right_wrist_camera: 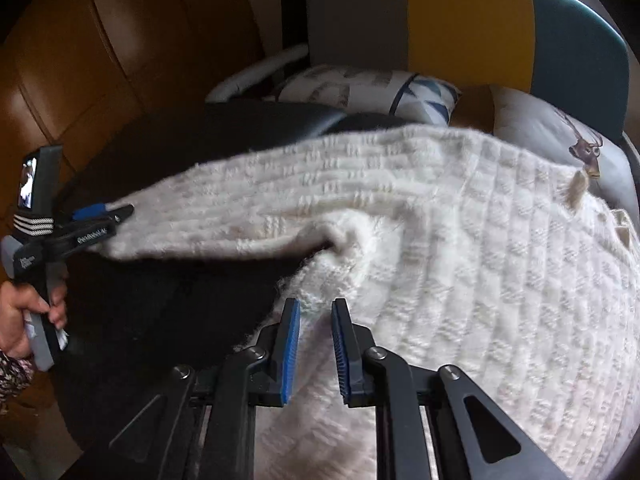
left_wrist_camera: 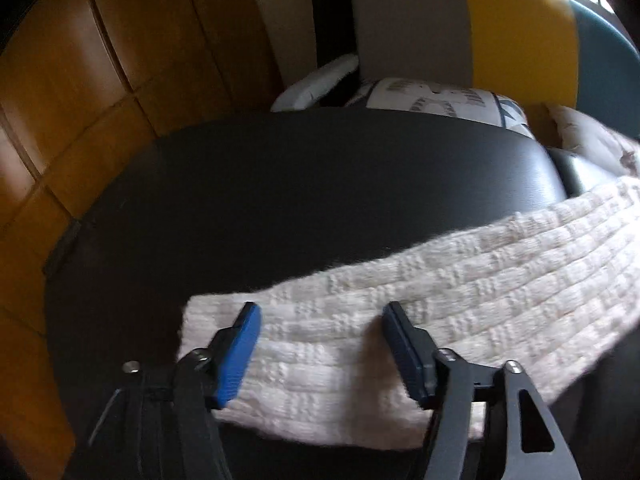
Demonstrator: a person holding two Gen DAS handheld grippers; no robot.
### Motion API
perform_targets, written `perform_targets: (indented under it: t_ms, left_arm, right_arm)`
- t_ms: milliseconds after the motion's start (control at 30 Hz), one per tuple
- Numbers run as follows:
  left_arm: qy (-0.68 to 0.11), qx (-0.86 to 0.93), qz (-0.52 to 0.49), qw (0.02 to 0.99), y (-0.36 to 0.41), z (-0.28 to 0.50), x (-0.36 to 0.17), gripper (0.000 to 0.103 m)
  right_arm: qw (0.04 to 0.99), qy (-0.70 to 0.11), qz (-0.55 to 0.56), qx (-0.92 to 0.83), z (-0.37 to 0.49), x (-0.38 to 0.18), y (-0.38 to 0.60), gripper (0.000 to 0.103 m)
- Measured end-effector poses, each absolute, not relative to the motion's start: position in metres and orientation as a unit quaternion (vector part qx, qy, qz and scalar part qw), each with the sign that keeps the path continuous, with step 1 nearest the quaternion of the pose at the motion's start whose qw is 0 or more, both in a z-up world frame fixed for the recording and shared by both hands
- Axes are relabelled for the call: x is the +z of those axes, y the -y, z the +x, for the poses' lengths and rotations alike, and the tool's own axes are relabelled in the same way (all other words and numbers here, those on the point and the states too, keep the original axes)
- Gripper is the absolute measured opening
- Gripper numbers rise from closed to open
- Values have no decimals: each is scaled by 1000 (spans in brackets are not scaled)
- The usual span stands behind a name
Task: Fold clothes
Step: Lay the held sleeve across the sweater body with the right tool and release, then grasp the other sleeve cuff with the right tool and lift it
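The left tongs [left_wrist_camera: 320,354] stood wide apart over the cuff end of the cream knit sweater's sleeve [left_wrist_camera: 400,300], which ran rightward across the black tabletop [left_wrist_camera: 280,184]. The right tongs [right_wrist_camera: 316,354] were slightly parted above the sweater's [right_wrist_camera: 460,240] body. Beyond lay patterned cushions [right_wrist_camera: 360,88].

white knit sweater [right_wrist_camera: 460,220] cut off at right edge, motion-blurred, cushion prints [left_wrist_camera: 436,98] illegible
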State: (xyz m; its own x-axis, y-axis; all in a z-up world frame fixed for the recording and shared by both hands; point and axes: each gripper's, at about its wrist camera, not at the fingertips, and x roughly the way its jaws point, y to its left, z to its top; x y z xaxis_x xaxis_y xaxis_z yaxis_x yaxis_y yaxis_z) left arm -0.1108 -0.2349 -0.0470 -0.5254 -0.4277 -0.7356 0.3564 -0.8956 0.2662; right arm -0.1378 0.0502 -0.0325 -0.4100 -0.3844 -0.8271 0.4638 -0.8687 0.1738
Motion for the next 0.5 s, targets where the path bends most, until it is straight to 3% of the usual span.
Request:
perform_targets:
  t_ms: [200,367,500]
  left_arm:
    - [95,-862,428,256,240,-115,-48,80]
    - [46,-887,397,233,211,-94,-17,76]
    - [34,-918,376,123,141,-63,1,76]
  right_arm:
    - [222,-107,447,-860,-130,-38,-23,16]
    - [231,-39,446,-864,-126,-28,-47,16]
    - [225,27,433,-873,-101,-3,-91,16]
